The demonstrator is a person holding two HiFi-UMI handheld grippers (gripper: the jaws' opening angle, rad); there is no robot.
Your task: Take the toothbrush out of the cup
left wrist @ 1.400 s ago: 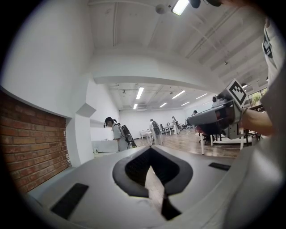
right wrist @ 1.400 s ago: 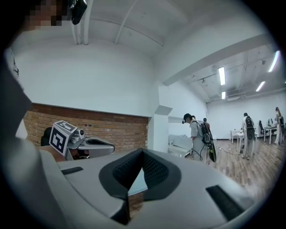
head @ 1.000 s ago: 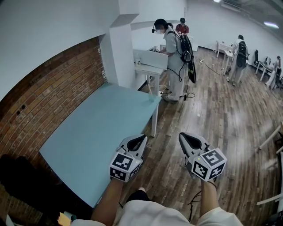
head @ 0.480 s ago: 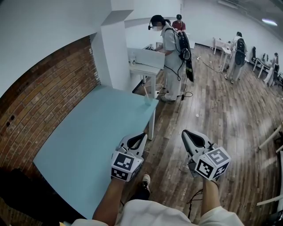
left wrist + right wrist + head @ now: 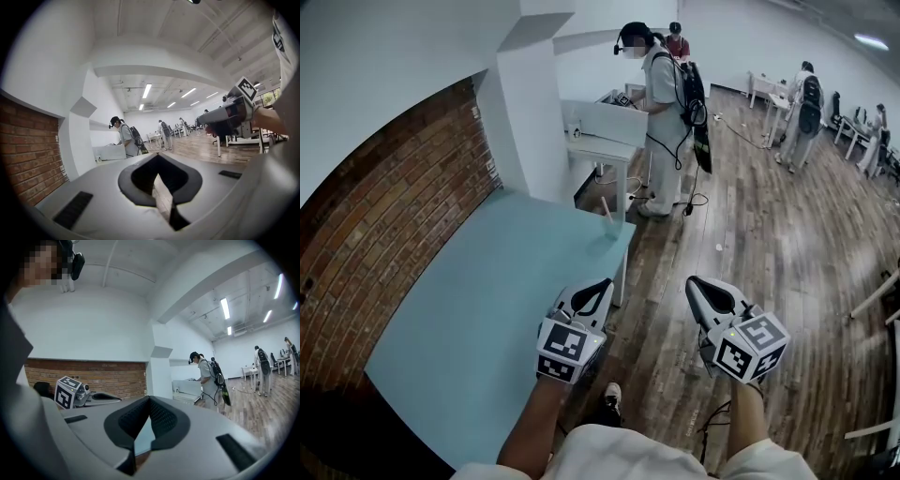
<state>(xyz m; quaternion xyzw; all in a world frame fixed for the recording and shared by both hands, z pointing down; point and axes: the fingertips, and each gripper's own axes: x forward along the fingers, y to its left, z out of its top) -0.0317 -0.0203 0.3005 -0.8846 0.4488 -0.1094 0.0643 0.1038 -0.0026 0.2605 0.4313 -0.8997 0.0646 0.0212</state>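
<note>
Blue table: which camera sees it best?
The head view: most of the blue table shows, beside the brick wall. The right gripper view catches only a pale blue sliver low in the middle. The left gripper view shows none of it.

No readable text, labels or numbers anywhere.

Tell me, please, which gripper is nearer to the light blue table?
Left. The left gripper hangs over the table's right edge; the right gripper is apart from it, over the wooden floor.

Two hand-held grippers (image 5: 602, 286) (image 5: 694, 284), one blue table (image 5: 506, 281), one brick wall (image 5: 384, 244)
</note>
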